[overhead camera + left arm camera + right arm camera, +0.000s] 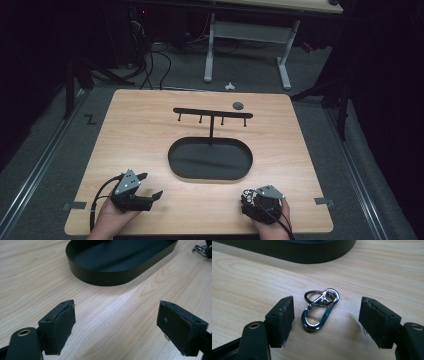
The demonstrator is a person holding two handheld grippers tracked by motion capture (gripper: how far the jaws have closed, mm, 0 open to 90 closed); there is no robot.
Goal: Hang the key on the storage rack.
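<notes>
Between the spread fingers [284, 322] of the right gripper [327, 322]: clasp [318, 312] with key ring, flat on the counter [249, 277], near the front right edge, touched by neither finger.
Beyond it: black oval tray [210, 159] with a post and a hook rail [212, 113]; small dark disc [238, 105] near the far edge.
Left gripper [116, 325]: fingers also spread wide, nothing between them, aimed at the tray wall [107, 277]; clasp glimpsed at top right [200, 249].

Risks, as judged:
- Clasp thin, smooth, lying flat; likely to skid or flip out if pinched across its rounded sides.
- Fingers likely to scrape the counter if lowered too far, or to close above the metal if kept too high.
- Loose ring liable to swing once lifted, and to snag or miss a hook.
- Grip near one end liable to let the clasp rotate.

Hard to make out:
- Clasp in the high view [248, 192]: a small glint against the right gripper [250, 196], shape unreadable.
- Hooks under the rail: small, dim; open side not discernible.
- Disc: nature unclear.
- Spring gate of the clasp: open or closed, not certain.
- Tray cut off at the top of both gripper views.
</notes>
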